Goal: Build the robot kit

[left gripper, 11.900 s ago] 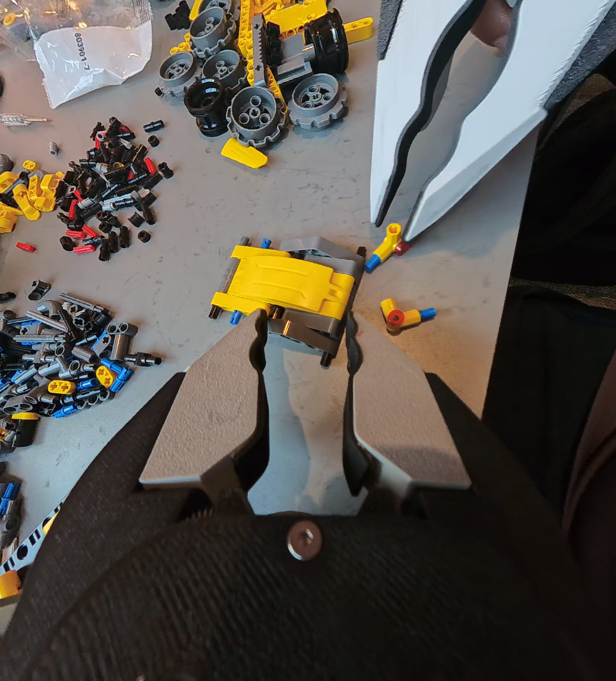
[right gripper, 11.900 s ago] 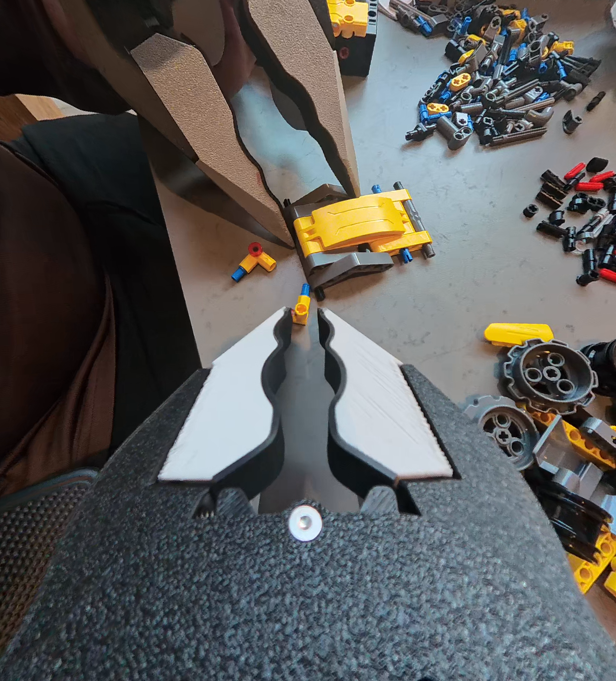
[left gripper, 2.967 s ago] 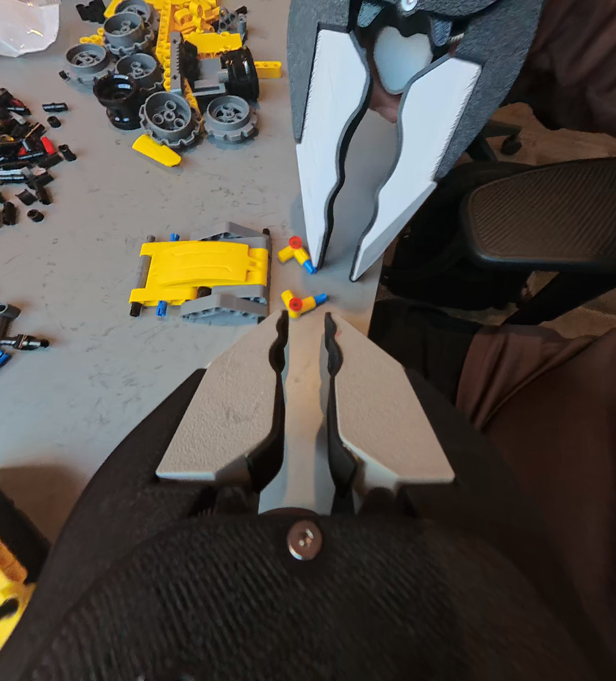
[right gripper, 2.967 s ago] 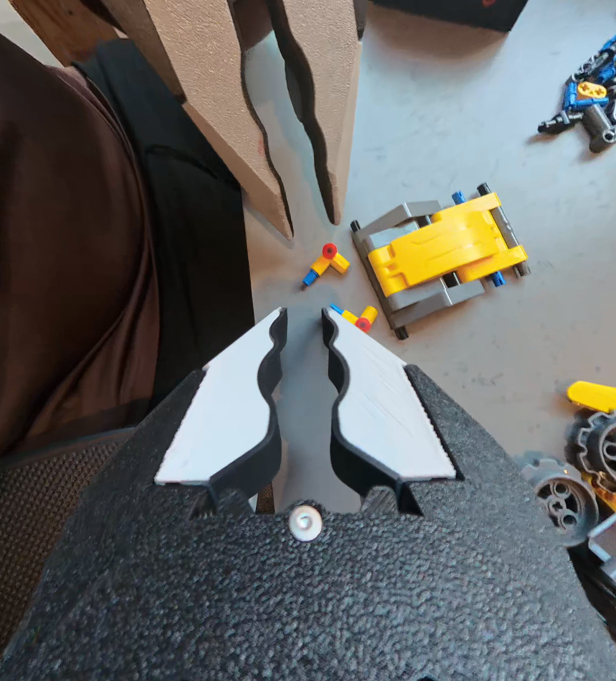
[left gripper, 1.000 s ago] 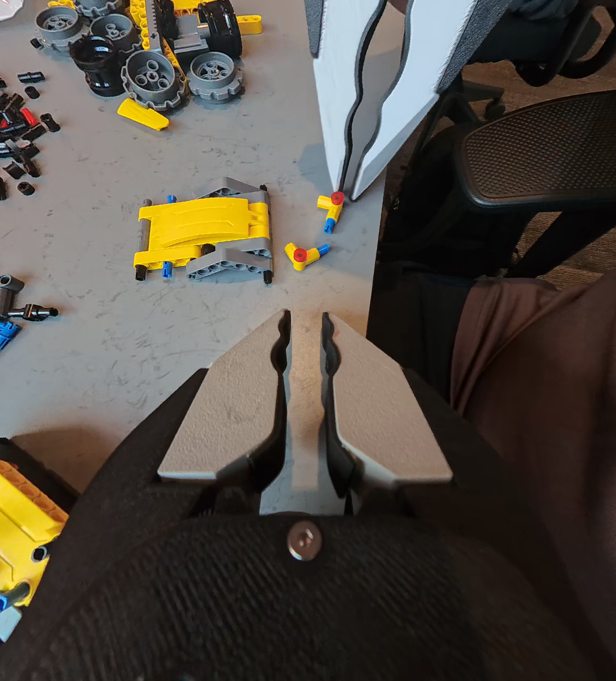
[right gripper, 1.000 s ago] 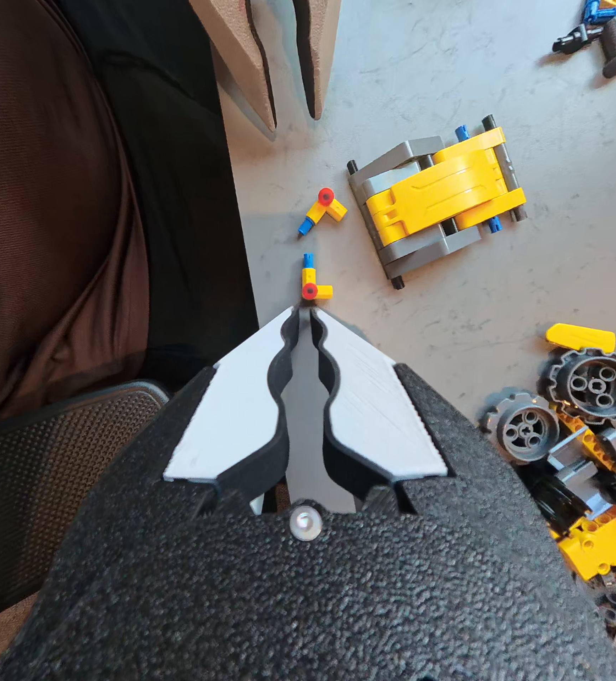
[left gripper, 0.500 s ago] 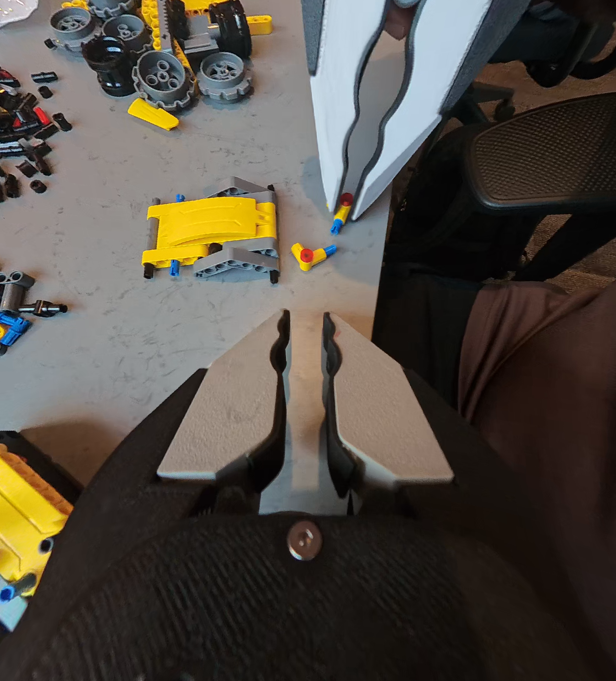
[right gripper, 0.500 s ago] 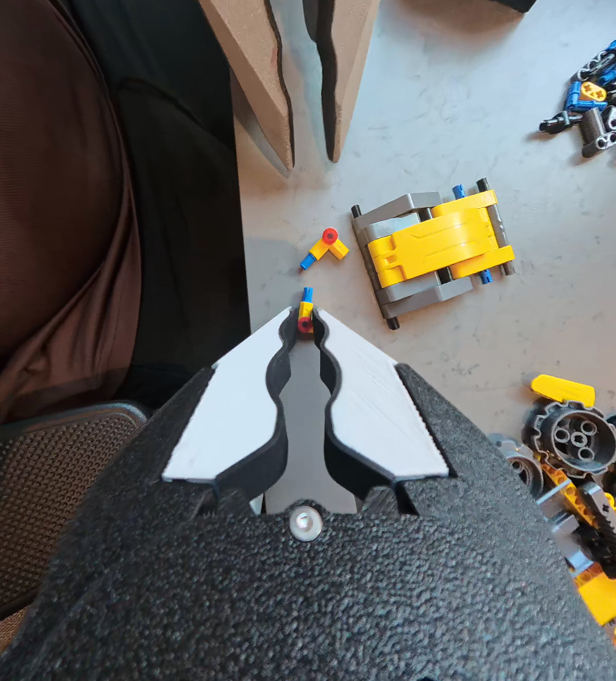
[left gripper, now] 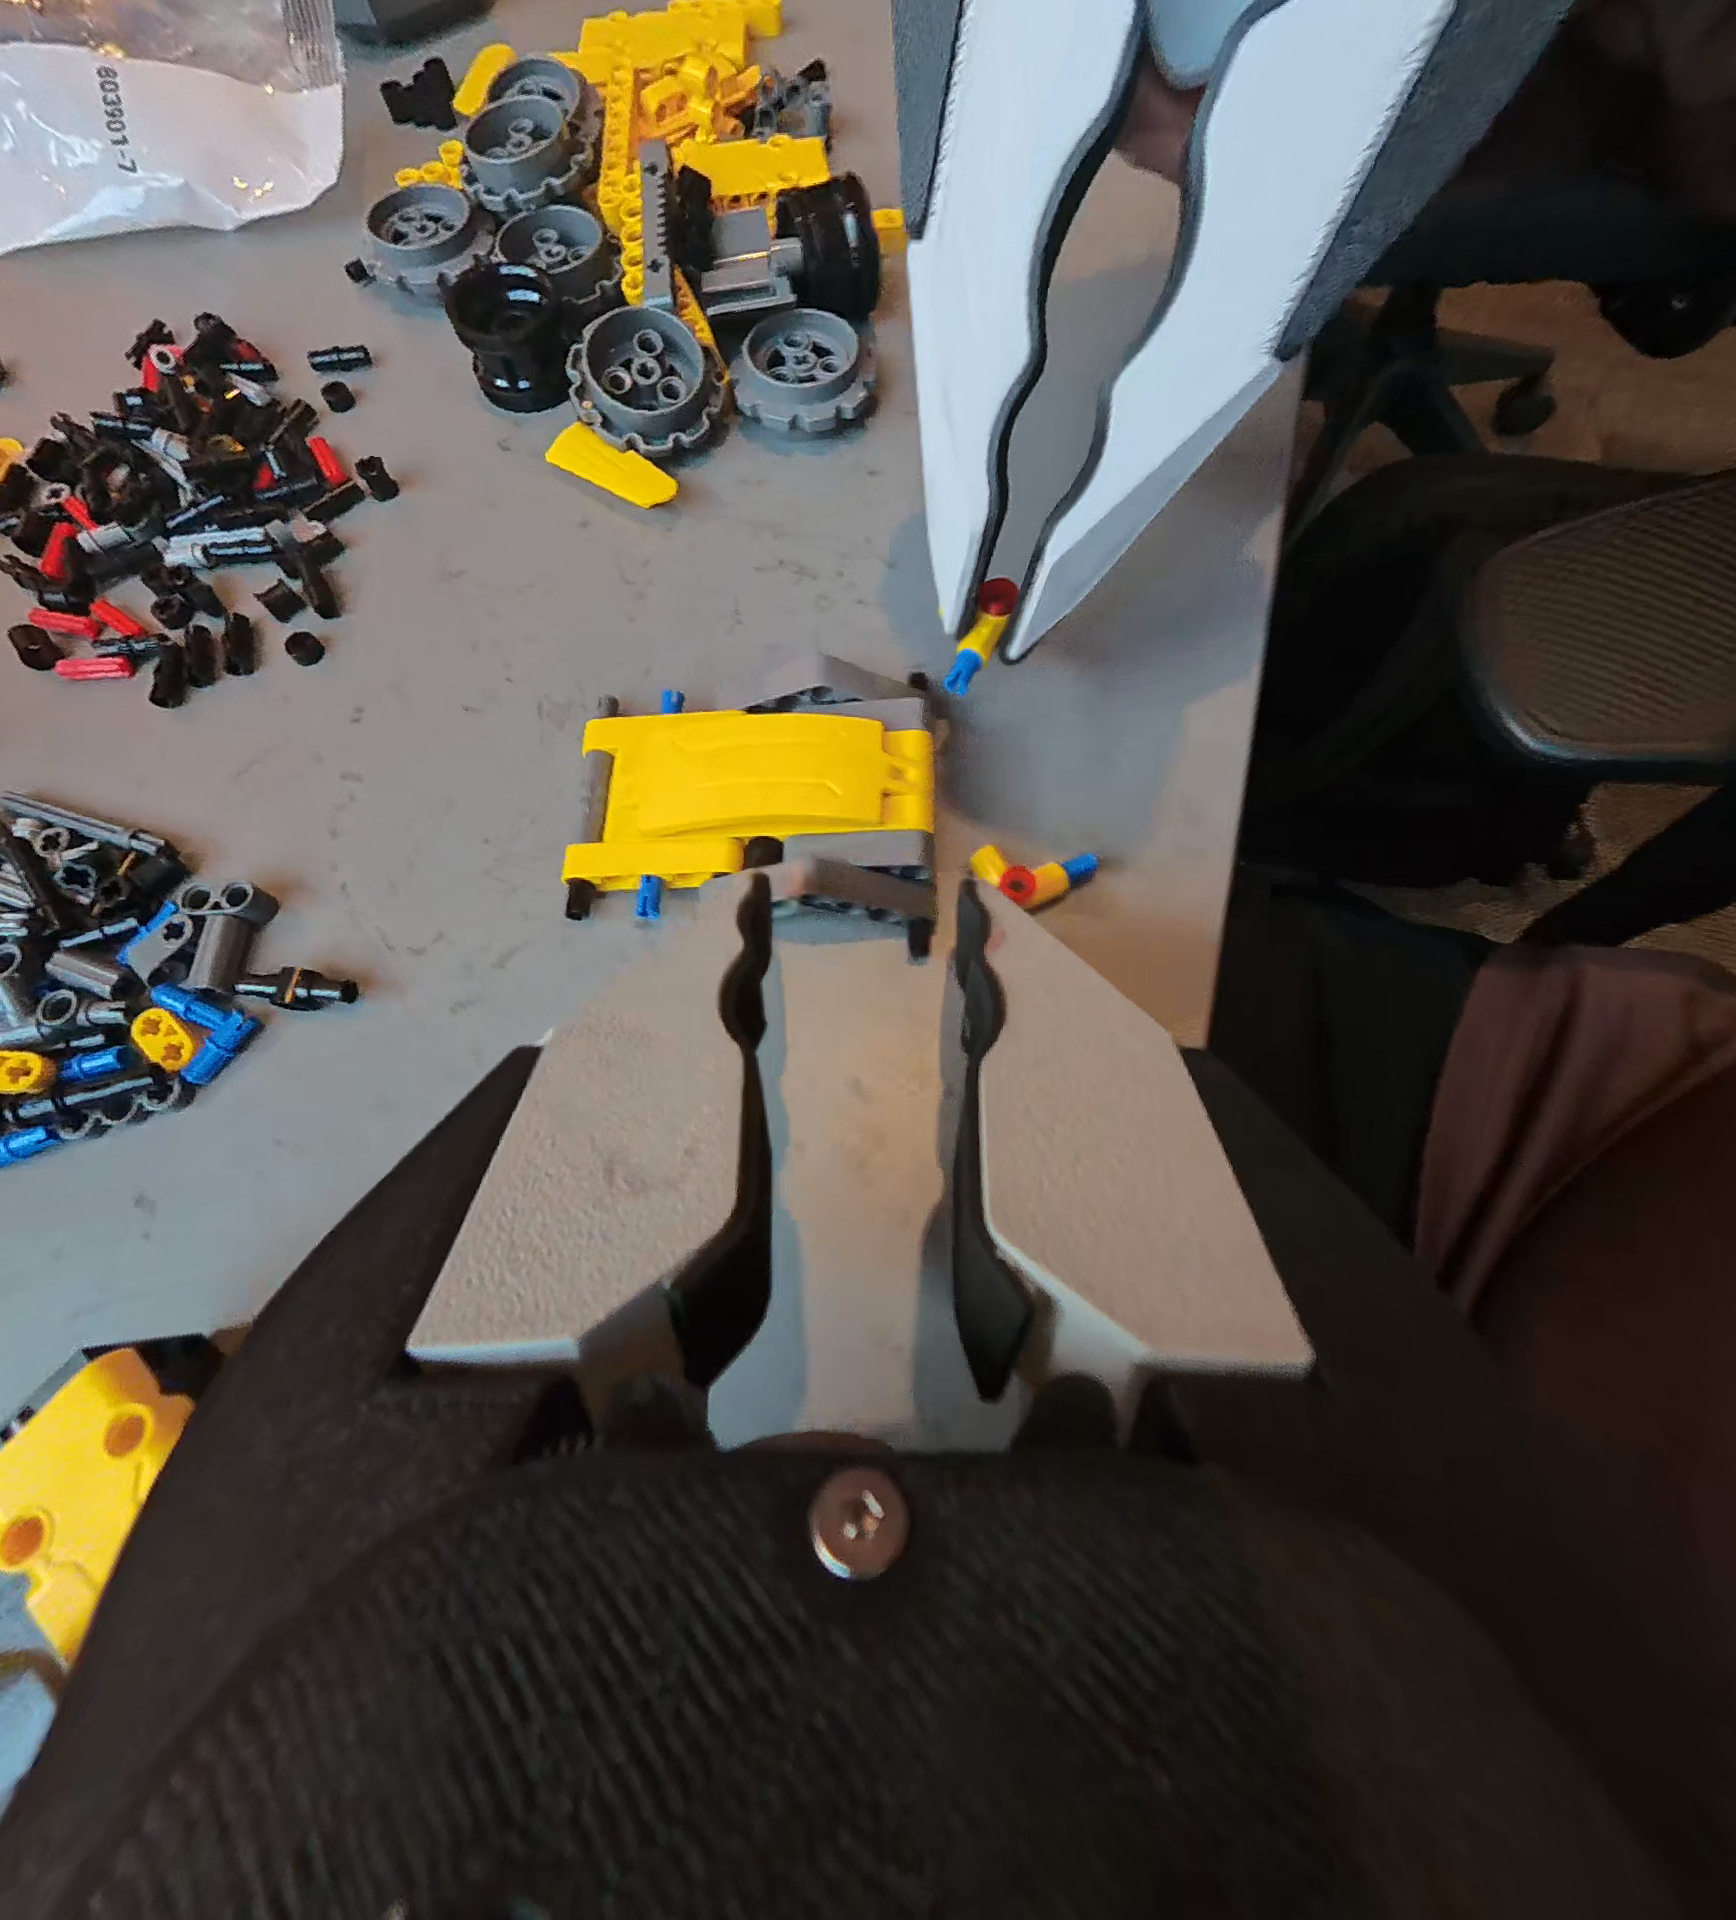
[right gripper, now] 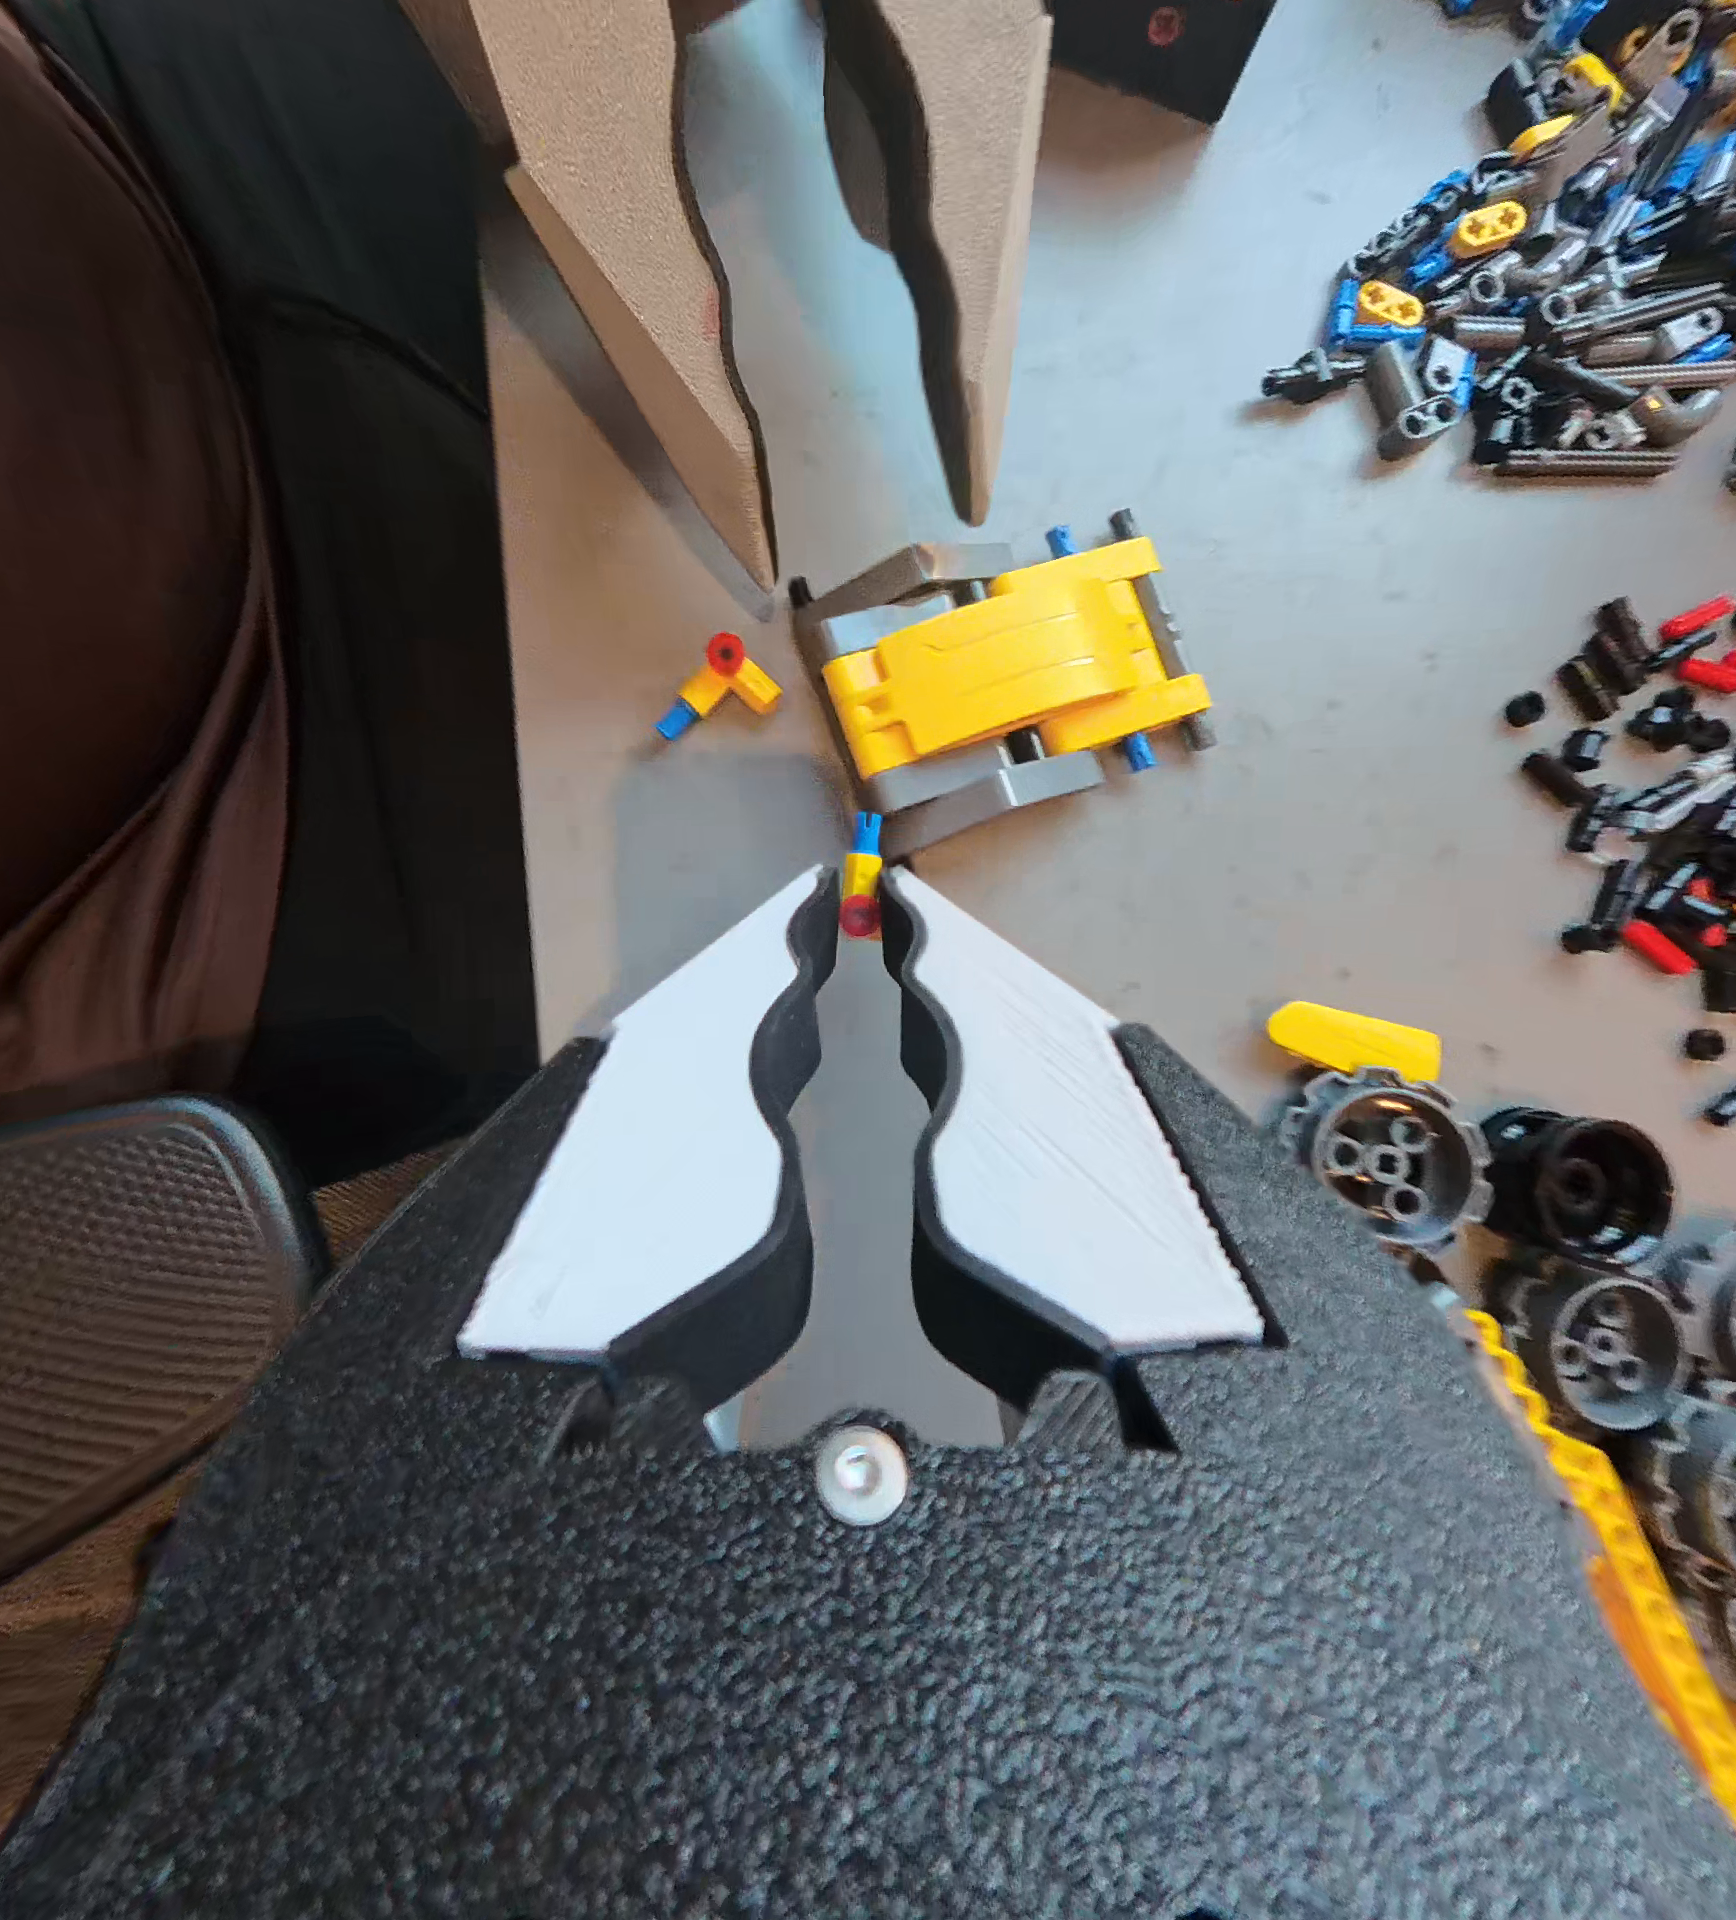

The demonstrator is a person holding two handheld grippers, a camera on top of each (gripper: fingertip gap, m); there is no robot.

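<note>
A yellow-and-grey brick assembly [left gripper: 760,790] lies flat on the grey table [left gripper: 490,623] near its edge; it also shows in the right wrist view [right gripper: 1009,665]. My left gripper [left gripper: 859,914] is open, with its grey fingertips on either side of the assembly's grey end. My right gripper [right gripper: 859,894] is shut on a small yellow connector [right gripper: 859,883] with a red and a blue pin, blue pin pointing at the assembly's grey corner. The held connector also shows in the left wrist view [left gripper: 983,623]. A second such connector [left gripper: 1035,881] lies loose beside the assembly.
A pile of black and red pins [left gripper: 168,520], a pile of grey and blue parts [left gripper: 64,987], grey wheels with a yellow chassis [left gripper: 635,260] and a plastic bag [left gripper: 147,135] lie farther off. The table edge [left gripper: 1248,727] is close; past it an office chair [left gripper: 1622,644]. Tip to tip, the grippers are about 6 cm apart.
My right gripper has closed on the small connector and carried it up to the assembly's corner. My left gripper has moved forward to the assembly and opened wider.
</note>
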